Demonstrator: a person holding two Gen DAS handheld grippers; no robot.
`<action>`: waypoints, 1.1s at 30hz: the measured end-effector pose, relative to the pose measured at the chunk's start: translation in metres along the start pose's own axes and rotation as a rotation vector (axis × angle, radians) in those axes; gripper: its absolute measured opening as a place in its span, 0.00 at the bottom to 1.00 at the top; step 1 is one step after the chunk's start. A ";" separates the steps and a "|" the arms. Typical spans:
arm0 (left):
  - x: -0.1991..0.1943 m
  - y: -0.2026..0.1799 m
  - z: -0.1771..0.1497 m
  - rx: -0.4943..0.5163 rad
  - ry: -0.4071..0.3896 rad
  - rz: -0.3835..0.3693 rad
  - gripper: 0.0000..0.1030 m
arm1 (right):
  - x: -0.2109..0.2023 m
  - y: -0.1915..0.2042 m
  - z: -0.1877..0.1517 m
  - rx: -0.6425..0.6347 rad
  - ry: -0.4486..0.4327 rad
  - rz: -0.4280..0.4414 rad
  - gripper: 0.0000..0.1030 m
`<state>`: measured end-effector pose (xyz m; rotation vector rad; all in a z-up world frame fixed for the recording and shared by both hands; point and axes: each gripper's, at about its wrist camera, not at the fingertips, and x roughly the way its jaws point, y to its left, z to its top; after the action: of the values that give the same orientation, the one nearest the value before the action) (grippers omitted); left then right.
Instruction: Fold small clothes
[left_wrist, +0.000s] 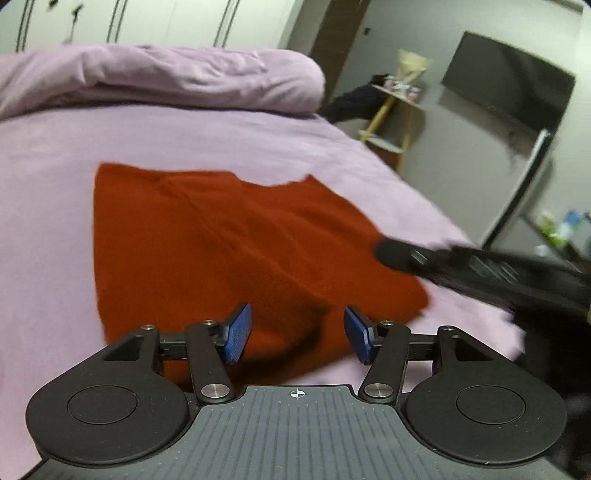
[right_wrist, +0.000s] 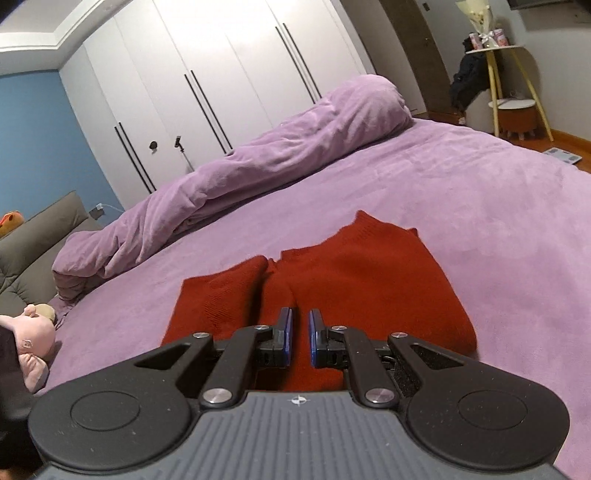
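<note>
A rust-red knit garment (left_wrist: 221, 251) lies flat on the purple bed sheet (left_wrist: 55, 221), one side folded over the middle. My left gripper (left_wrist: 298, 334) hovers over its near edge, blue pads wide apart and touching nothing. My right gripper (left_wrist: 388, 254) reaches in from the right, blurred, with its tip at the garment's right edge. In the right wrist view the garment (right_wrist: 369, 288) spreads ahead of and under the right gripper (right_wrist: 301, 338). Its pads stand almost together with a thin slit between them. Red knit shows through the slit; a pinch on it is not visible.
A rolled purple duvet (right_wrist: 258, 166) runs along the far side of the bed. White wardrobe doors (right_wrist: 221, 74) stand behind it. A pink plush toy (right_wrist: 29, 343) and grey headboard (right_wrist: 37, 236) are at the left. A round side table (right_wrist: 509, 74) and wall TV (left_wrist: 509, 81) stand beyond the foot.
</note>
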<state>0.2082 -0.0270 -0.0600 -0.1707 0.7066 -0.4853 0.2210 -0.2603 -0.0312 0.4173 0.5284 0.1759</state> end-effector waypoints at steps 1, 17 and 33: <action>-0.010 0.003 -0.005 -0.011 -0.009 -0.014 0.58 | 0.001 0.003 0.003 -0.002 0.003 0.014 0.09; -0.049 0.066 -0.012 -0.281 -0.022 0.260 0.57 | 0.043 0.028 -0.016 -0.081 0.226 0.104 0.17; -0.029 0.073 0.001 -0.308 0.000 0.276 0.59 | 0.079 0.045 -0.007 -0.118 0.245 0.170 0.14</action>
<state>0.2167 0.0507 -0.0645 -0.3559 0.7891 -0.1103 0.2823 -0.1965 -0.0528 0.3264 0.7197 0.4237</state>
